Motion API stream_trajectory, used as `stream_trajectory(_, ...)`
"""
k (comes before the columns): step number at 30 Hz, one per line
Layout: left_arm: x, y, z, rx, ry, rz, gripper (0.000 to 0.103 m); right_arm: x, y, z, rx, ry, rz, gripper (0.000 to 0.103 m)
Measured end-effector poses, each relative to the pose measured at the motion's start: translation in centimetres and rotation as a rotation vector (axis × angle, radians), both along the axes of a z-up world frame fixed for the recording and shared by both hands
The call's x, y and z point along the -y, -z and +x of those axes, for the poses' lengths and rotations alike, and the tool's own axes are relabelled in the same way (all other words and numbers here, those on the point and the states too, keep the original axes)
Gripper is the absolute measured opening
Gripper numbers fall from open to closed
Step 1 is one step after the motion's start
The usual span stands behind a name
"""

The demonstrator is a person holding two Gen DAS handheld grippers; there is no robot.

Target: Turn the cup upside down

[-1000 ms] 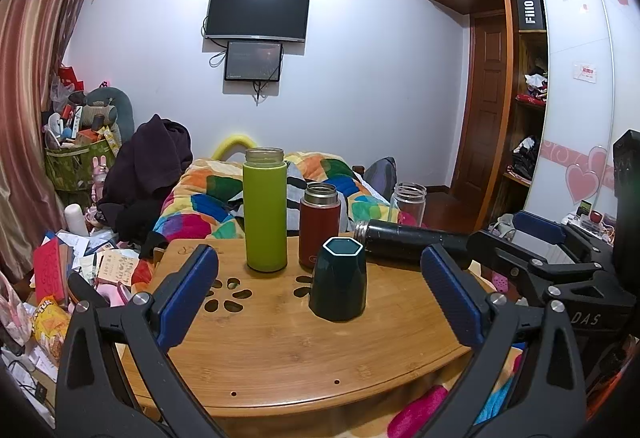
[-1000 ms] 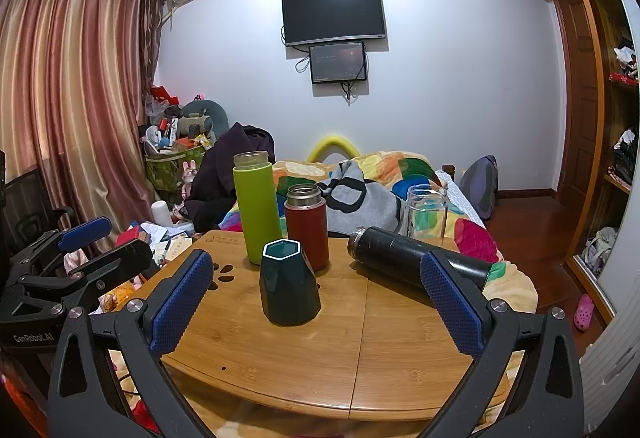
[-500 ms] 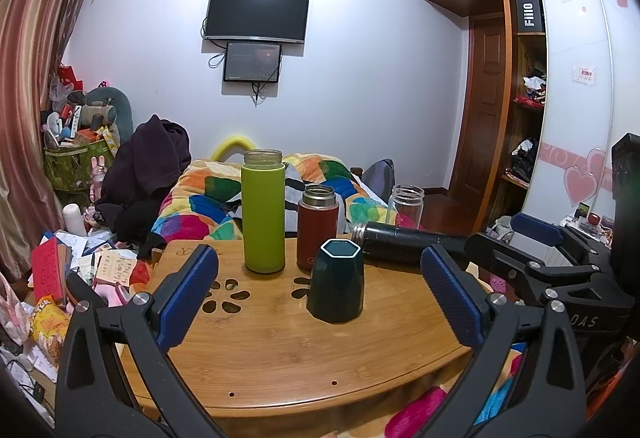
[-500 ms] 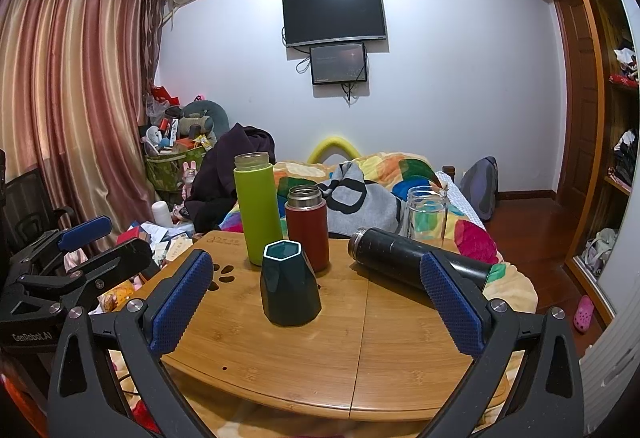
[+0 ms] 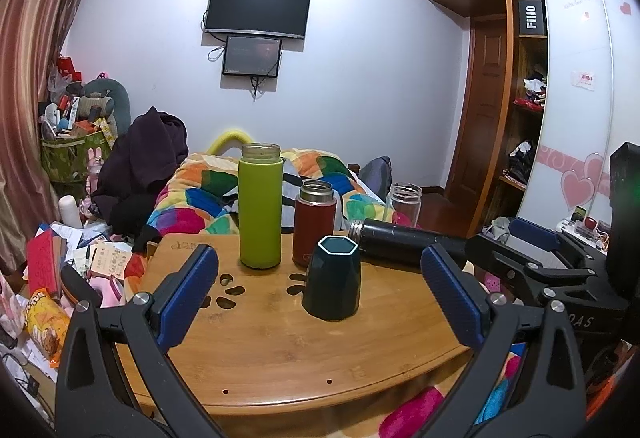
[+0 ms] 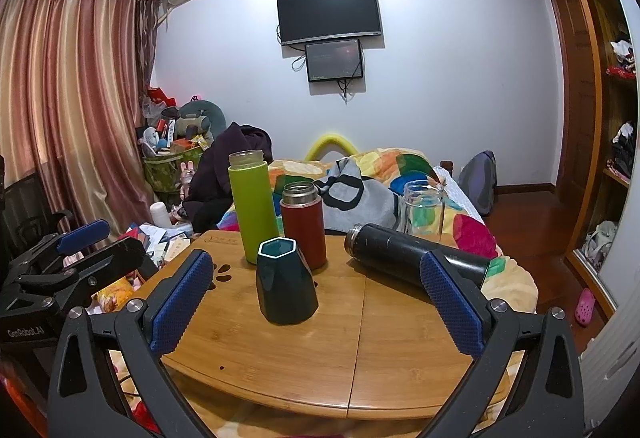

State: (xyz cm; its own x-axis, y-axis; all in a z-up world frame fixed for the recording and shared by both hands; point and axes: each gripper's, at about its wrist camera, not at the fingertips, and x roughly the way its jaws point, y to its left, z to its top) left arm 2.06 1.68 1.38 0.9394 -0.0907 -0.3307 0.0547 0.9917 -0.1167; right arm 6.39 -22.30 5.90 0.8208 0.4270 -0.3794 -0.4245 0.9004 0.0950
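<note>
A dark green hexagonal cup (image 5: 333,280) stands upright, mouth up, in the middle of the round wooden table (image 5: 280,354); it also shows in the right wrist view (image 6: 285,283). My left gripper (image 5: 320,298) is open and empty, held back from the cup near the table's front edge. My right gripper (image 6: 316,298) is open and empty, also short of the cup. The right gripper's body shows at the right of the left wrist view (image 5: 560,270), and the left gripper's body at the left of the right wrist view (image 6: 60,266).
Behind the cup stand a tall lime green bottle (image 5: 260,210) and a red flask (image 5: 315,224). A black flask (image 6: 416,256) lies on its side at the right. A clear glass jar (image 6: 423,210) stands behind it. A bed with a colourful quilt (image 5: 224,198) lies beyond.
The left wrist view has shifted slightly, with the cup a little further right and closer. The right gripper has barely moved. Both grippers stay open.
</note>
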Motion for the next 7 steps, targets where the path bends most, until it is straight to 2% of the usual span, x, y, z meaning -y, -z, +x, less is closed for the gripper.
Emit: stream_trajectory(7,-0.01,0.16,0.04,-0.004,0.006,0.0,0.103,0.06,0.28,0.19,-0.007,0.001,-0.002,0.103)
